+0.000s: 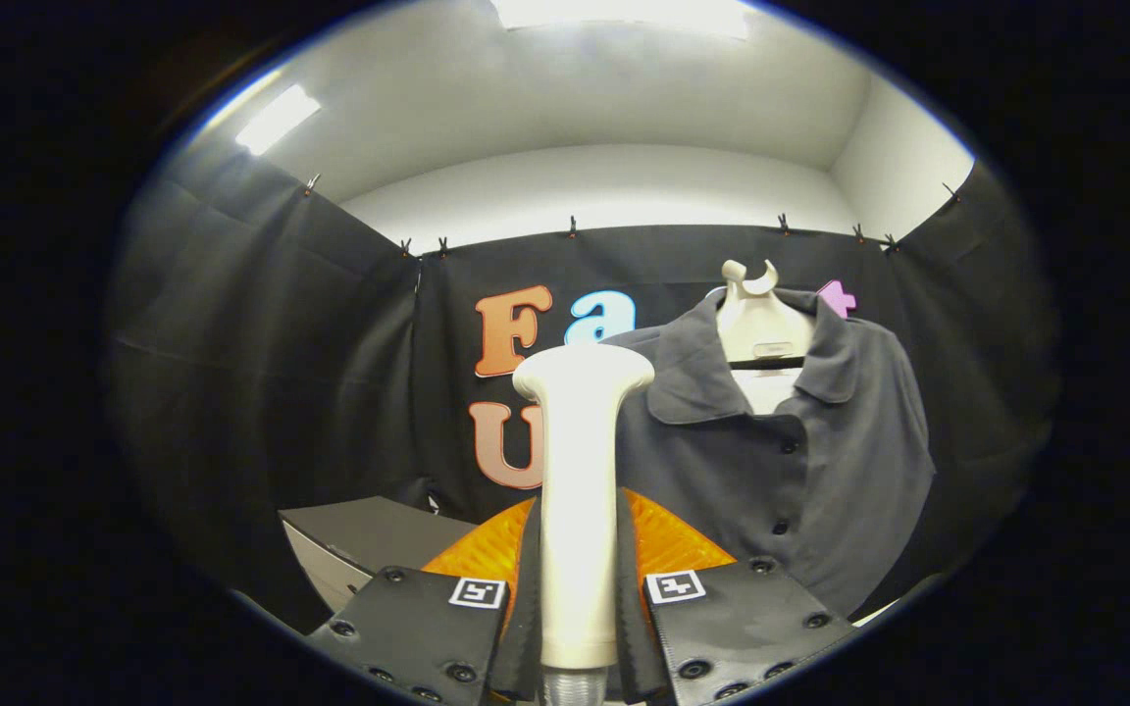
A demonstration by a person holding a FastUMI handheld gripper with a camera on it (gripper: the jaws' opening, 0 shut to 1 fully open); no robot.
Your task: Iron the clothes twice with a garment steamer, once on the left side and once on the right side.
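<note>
A cream garment steamer [580,490] stands upright between my fingers, its wide head at the top and its handle clamped by my gripper [577,598], which is shut on it. Beyond and to the right hangs a dark grey buttoned shirt [800,461] on a pale hanger [761,314], in front of the black cloth wall. The steamer's head is level with the shirt's left shoulder and collar; I cannot tell whether it touches the fabric.
A grey box-like surface [369,539] sits low to the left of the fingers. An orange ribbed object [668,539] lies just behind the steamer's handle. Black cloth walls surround the booth, with a white ceiling above.
</note>
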